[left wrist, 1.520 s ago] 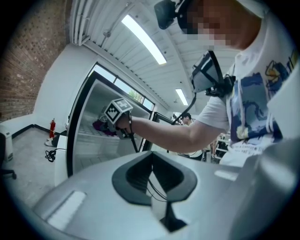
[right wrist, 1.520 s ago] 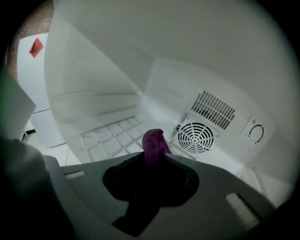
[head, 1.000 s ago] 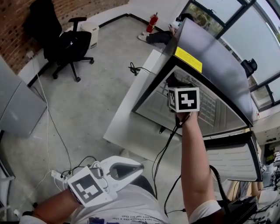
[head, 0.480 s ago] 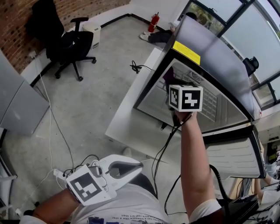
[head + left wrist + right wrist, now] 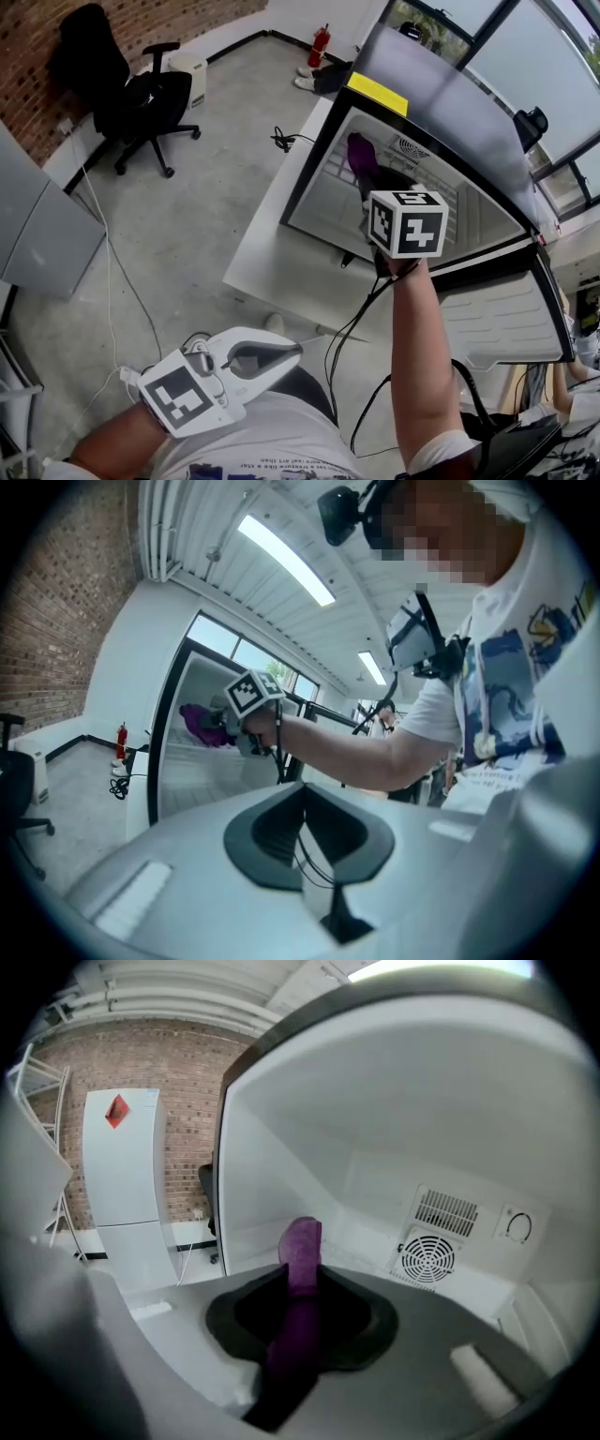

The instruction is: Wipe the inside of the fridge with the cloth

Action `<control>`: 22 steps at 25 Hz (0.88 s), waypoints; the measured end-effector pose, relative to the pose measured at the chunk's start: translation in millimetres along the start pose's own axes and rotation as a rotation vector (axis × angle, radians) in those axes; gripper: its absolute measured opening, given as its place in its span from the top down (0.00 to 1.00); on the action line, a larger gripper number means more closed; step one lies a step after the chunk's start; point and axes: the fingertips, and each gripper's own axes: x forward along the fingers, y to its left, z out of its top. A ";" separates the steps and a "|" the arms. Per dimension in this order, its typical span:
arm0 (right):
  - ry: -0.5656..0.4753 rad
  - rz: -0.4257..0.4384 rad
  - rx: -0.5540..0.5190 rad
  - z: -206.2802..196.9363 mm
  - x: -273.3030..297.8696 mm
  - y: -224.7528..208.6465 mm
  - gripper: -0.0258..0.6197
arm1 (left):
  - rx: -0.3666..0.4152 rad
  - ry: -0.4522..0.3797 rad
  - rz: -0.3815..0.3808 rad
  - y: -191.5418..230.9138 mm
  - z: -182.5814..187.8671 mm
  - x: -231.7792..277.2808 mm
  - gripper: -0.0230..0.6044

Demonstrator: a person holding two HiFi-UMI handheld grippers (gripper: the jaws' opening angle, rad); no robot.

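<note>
Head view looks down at a fridge (image 5: 441,103) with its door (image 5: 497,319) open. The right gripper (image 5: 375,180) reaches into the fridge, and a purple cloth (image 5: 359,155) sticks out past its tip, up near the top of the inside. The person's bare arm (image 5: 412,356) goes out to it, and black cables hang down beside the arm.

Right gripper view shows the jaws shut tight on the cloth (image 5: 302,1241). The cloth stands up between them in front of the white back wall. A round fan grille (image 5: 427,1258) is on that wall, to the right of the cloth.

The left gripper (image 5: 286,353) is held low by the person's body, well away from the fridge. Left gripper view shows its jaws closed together with nothing between them.

A black office chair (image 5: 131,89) stands on the grey floor by the brick wall.
</note>
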 end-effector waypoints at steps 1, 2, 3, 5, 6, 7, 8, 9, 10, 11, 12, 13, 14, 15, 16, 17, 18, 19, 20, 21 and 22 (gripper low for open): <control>-0.003 -0.004 0.004 -1.8 -6.0 -1.6 0.85 | 0.004 0.000 -0.003 -1.3 0.1 0.3 0.96; -0.005 -0.007 0.009 -3.9 -12.0 -2.9 0.85 | 0.008 -0.001 -0.007 -2.5 0.1 0.6 0.96; -0.007 -0.011 0.012 -6.3 -18.0 -3.8 0.85 | 0.013 0.000 -0.011 -3.9 0.1 1.0 0.96; -0.006 -0.019 0.013 -12.9 -30.4 -5.1 0.85 | 0.021 0.005 -0.021 -7.7 -0.4 2.4 0.96; -0.005 -0.022 0.015 -17.1 -36.9 -5.9 0.85 | 0.024 0.007 -0.027 -9.9 -0.6 3.5 0.96; -0.003 -0.025 0.018 -22.0 -43.4 -6.8 0.85 | 0.027 0.008 -0.034 -12.3 -0.8 4.9 0.96; 0.000 -0.029 0.024 -27.5 -49.7 -8.1 0.85 | 0.029 0.009 -0.041 -14.4 -1.1 6.2 0.96; 0.003 -0.034 0.032 -33.6 -55.3 -9.7 0.85 | 0.030 0.008 -0.048 -16.4 -1.5 7.5 0.96; 0.007 -0.038 0.041 -40.4 -60.2 -11.5 0.85 | 0.032 0.008 -0.056 -18.1 -2.1 8.6 0.96; 0.013 -0.044 0.049 -47.8 -64.3 -13.2 0.85 | 0.033 0.009 -0.063 -19.7 -3.0 9.6 0.96; 0.022 -0.049 0.056 -56.1 -67.9 -14.9 0.85 | 0.032 0.011 -0.071 -21.3 -4.1 10.5 0.96; 0.035 -0.054 0.063 -64.7 -71.0 -16.6 0.85 | 0.031 0.015 -0.078 -22.7 -5.2 11.6 0.96; 0.048 -0.059 0.072 -73.1 -73.9 -18.4 0.85 | 0.030 0.019 -0.085 -23.9 -5.9 12.6 0.96; 0.060 -0.064 0.082 -81.0 -76.4 -20.1 0.85 | 0.029 0.022 -0.091 -24.8 -6.0 13.4 0.96; 0.072 -0.071 0.089 -88.2 -78.5 -21.8 0.84 | 0.029 0.026 -0.098 -25.5 -5.6 14.1 0.96; 0.084 -0.077 0.095 -95.1 -79.7 -23.5 0.85 | 0.030 0.029 -0.103 -26.1 -5.1 14.9 0.96; 0.095 -0.082 0.101 -102.2 -80.3 -25.0 0.85 | 0.031 0.031 -0.108 -26.7 -4.8 15.8 0.96; 0.108 -0.087 0.107 -110.0 -80.3 -26.6 0.85 | 0.032 0.034 -0.113 -27.4 -4.9 16.8 0.96; 0.123 -0.093 0.114 -118.3 -79.8 -28.7 0.84 | 0.032 0.037 -0.118 -28.1 -5.3 17.8 0.96; 0.138 -0.100 0.122 -127.1 -78.8 -31.2 0.84 | 0.032 0.041 -0.122 -28.5 -5.9 18.7 0.96; 0.153 -0.108 0.131 -136.0 -77.1 -34.3 0.85 | 0.033 0.044 -0.126 -28.6 -6.4 19.5 0.96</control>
